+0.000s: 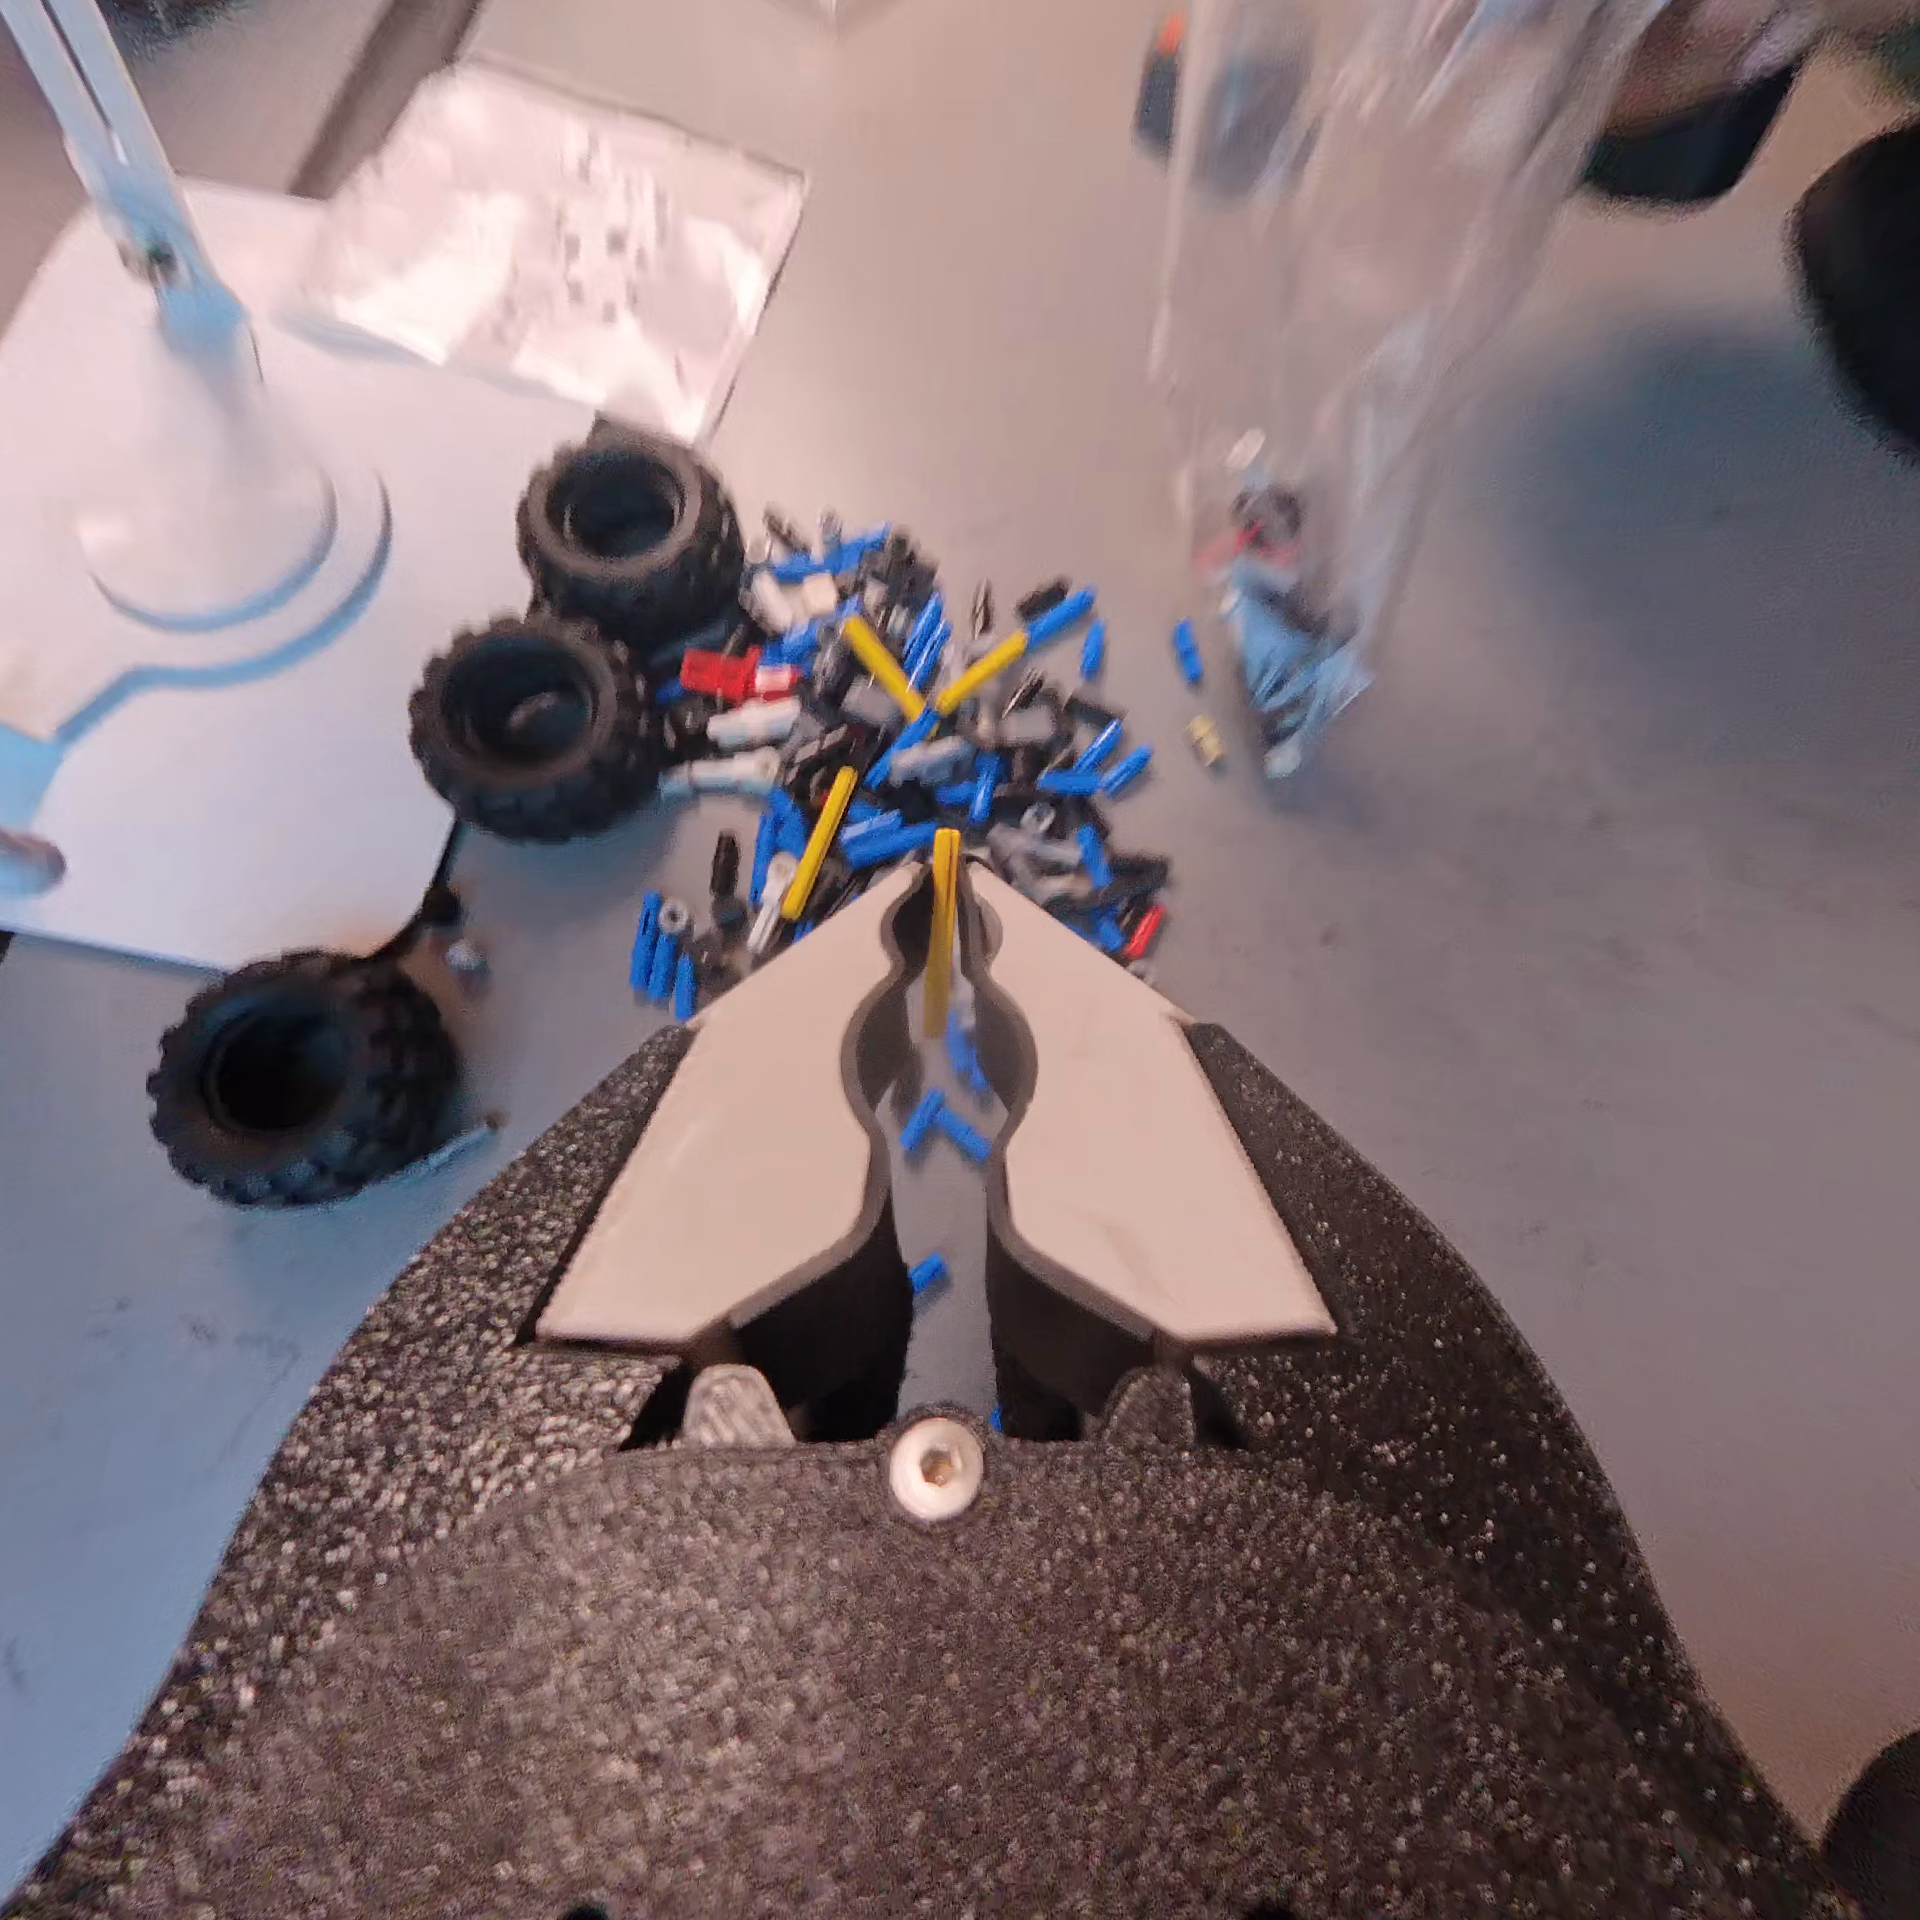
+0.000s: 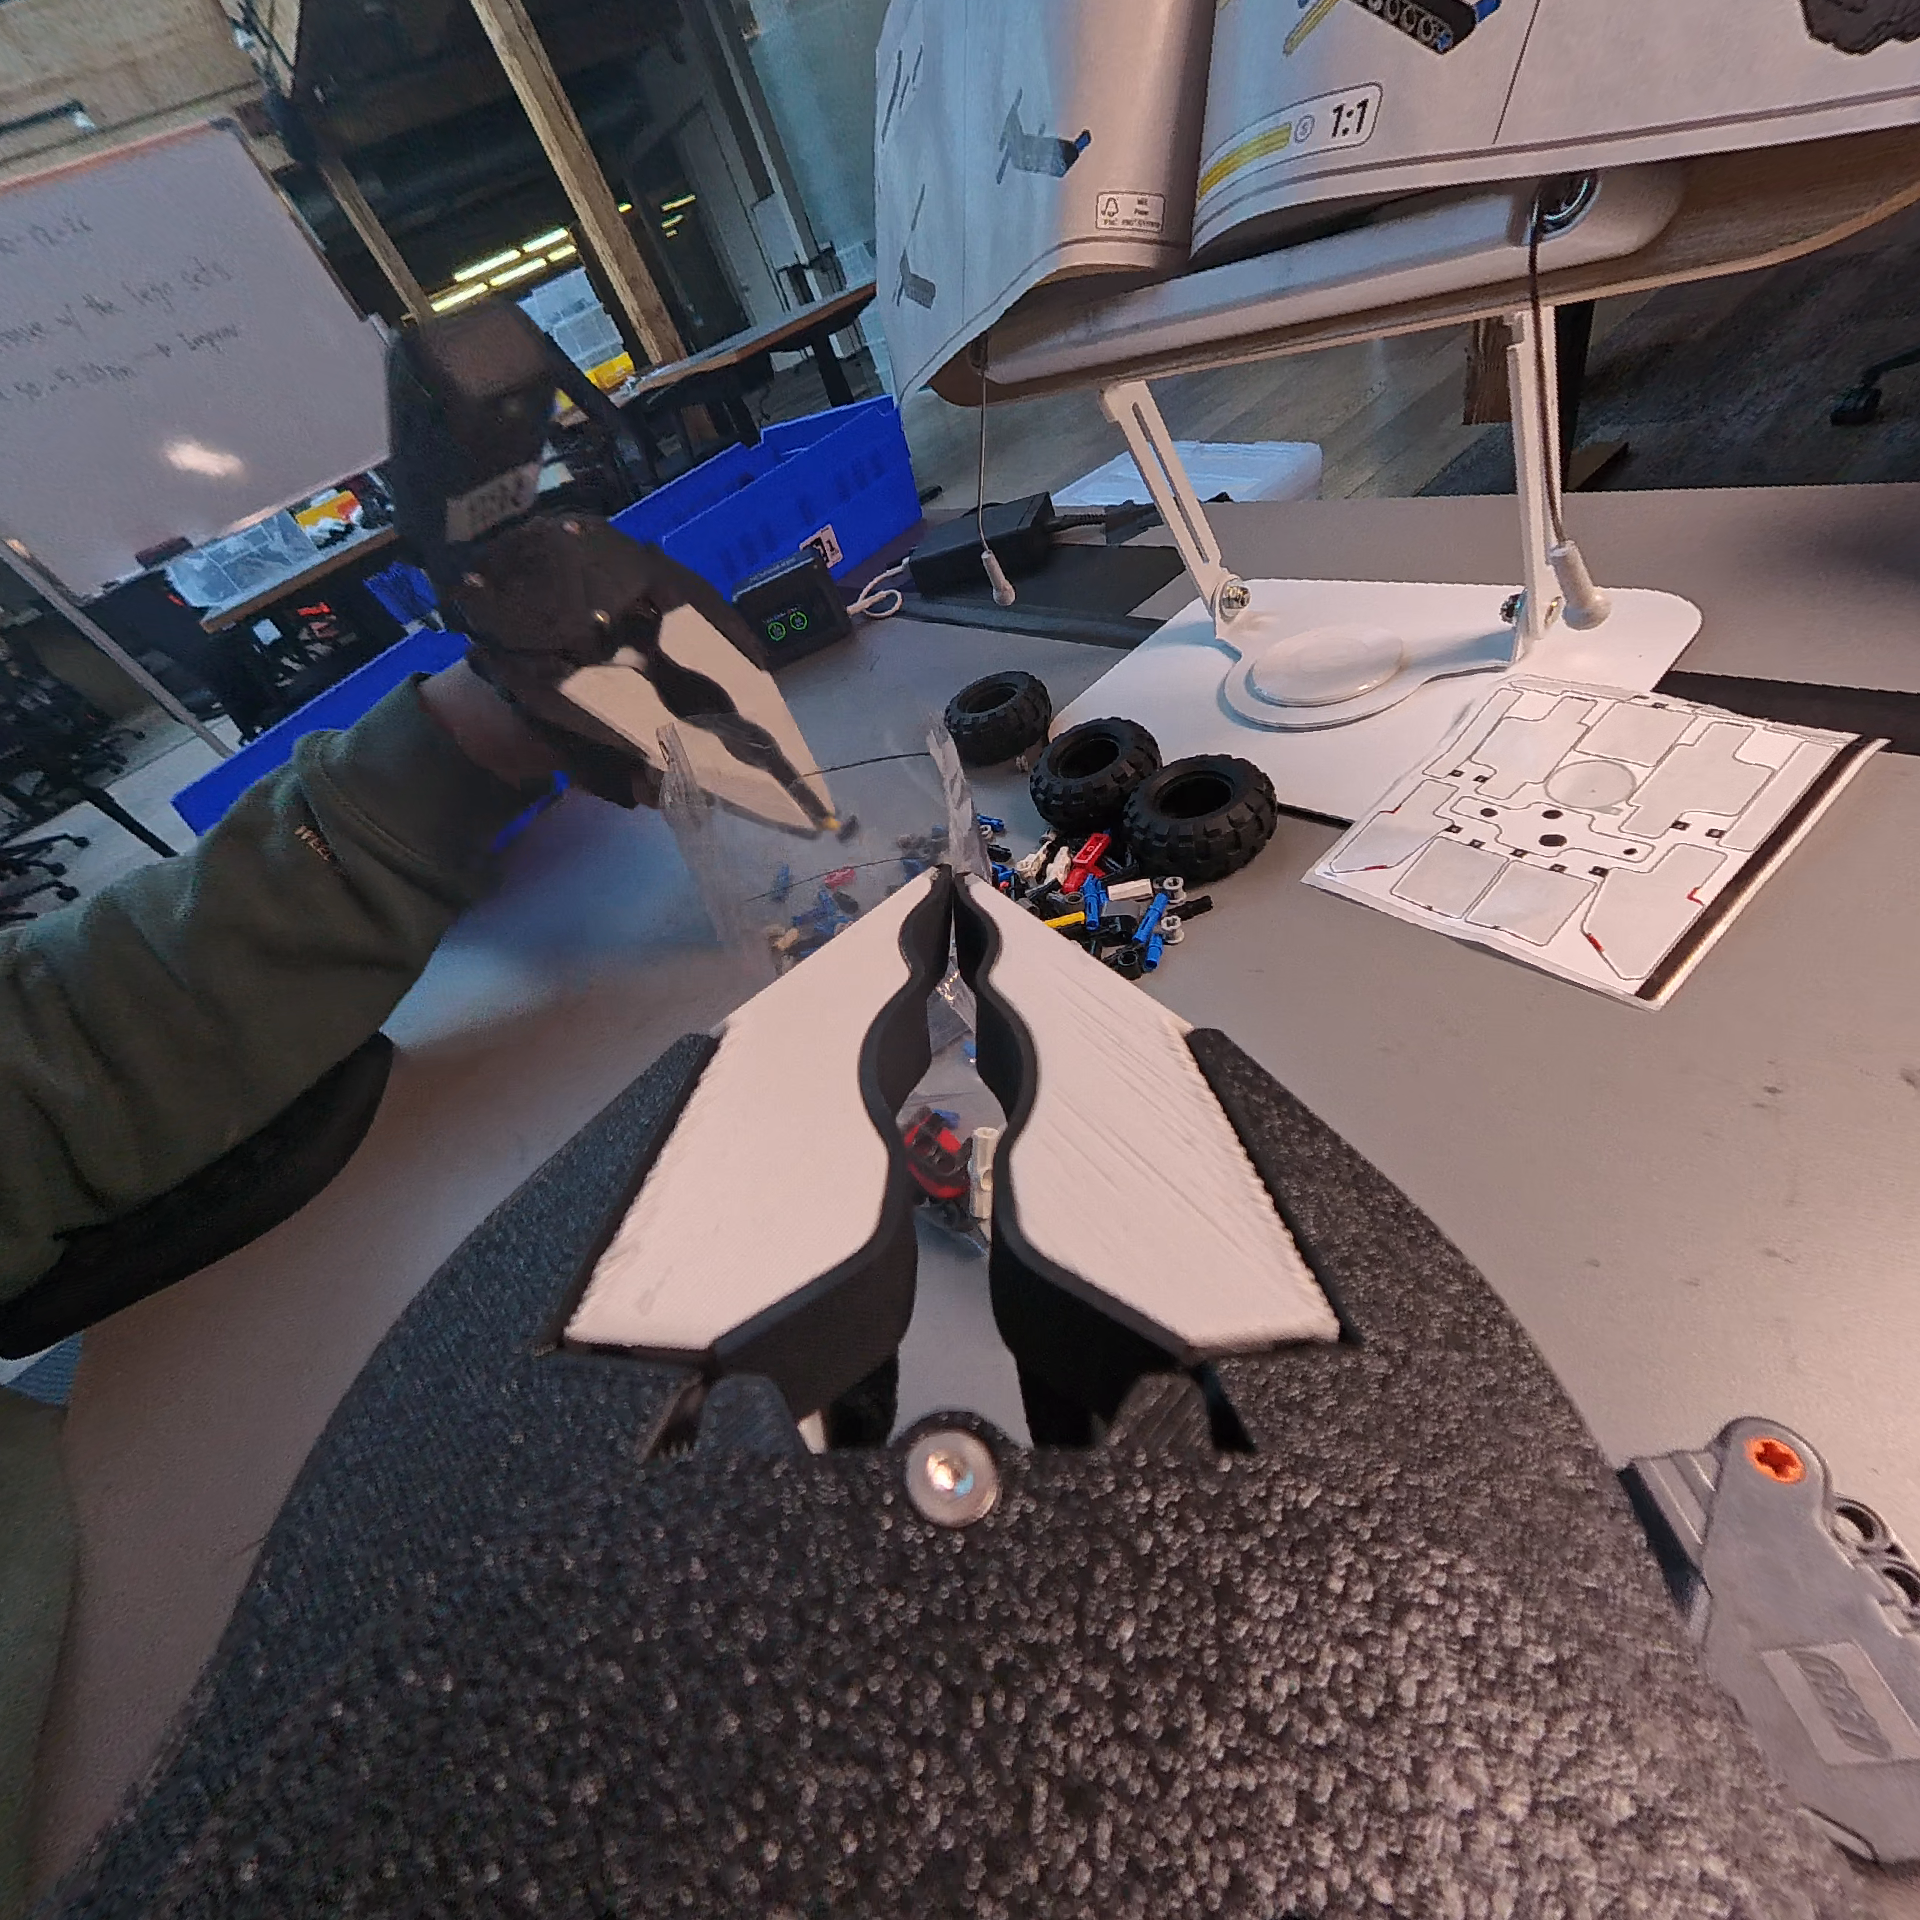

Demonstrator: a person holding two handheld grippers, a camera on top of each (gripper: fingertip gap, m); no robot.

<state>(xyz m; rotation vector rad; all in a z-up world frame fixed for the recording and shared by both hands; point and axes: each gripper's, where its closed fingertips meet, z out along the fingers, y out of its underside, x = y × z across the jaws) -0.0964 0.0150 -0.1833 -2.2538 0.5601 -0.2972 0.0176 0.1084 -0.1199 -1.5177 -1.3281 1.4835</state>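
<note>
Left wrist view: the left gripper (image 1: 943,883) is nipped tight on a yellow rod (image 1: 941,935) above the pile of small parts (image 1: 914,748) — three black tyres (image 1: 566,717) lie beside it. Right wrist view: the right gripper (image 2: 952,878) pinches a clear plastic bag (image 2: 831,831) — tips closed — over the grey table (image 2: 1455,1091).

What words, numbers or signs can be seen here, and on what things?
I do not copy writing out; this is where it stands.
Whiteboard: handwritten lines.
Booklet on the white stand: printed marks.
Small black screen: green symbols.
Left gripper: label on its body, blurred.
Grey part: raised lettering.
Sheet in the left wrist view: too blurred.
</note>
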